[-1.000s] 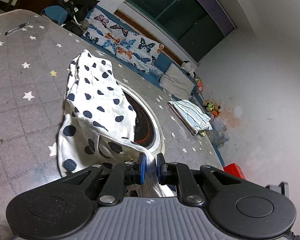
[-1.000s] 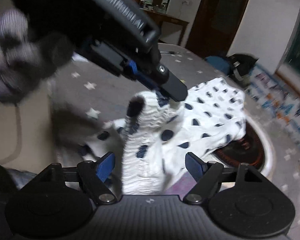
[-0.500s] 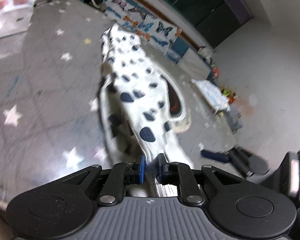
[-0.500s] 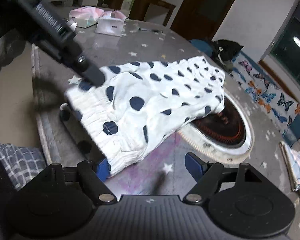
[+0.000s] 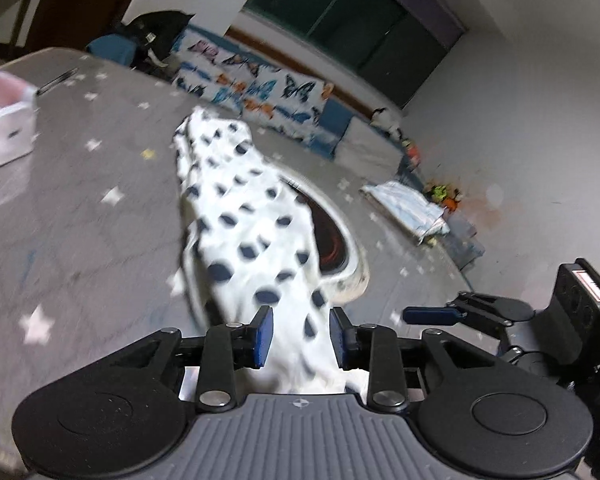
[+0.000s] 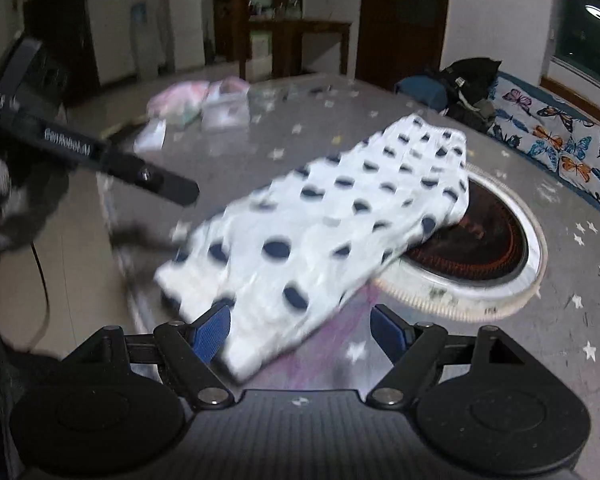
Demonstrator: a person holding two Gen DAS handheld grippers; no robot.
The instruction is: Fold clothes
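A white garment with dark blue dots [image 5: 244, 216] lies stretched out long on the grey star-patterned table [image 5: 80, 200], its far half over a round burner. It also shows in the right wrist view [image 6: 340, 216]. My left gripper [image 5: 300, 338] is open, its blue pads standing either side of the garment's near end without pinching it. My right gripper [image 6: 300, 330] is open wide over the garment's near corner. The left gripper shows in the right wrist view [image 6: 180, 192] off the garment's left edge.
A round burner [image 6: 480, 240] is set in the table under the garment. A folded striped cloth [image 5: 408, 208] lies at the table's far right. A white box [image 5: 4, 128] and packets [image 6: 204, 104] sit to the left. A butterfly-print sofa [image 6: 560, 136] stands behind.
My left gripper has opened and let go of the garment, which now lies flat and stretched out. The right gripper has come closer over the garment's near corner.
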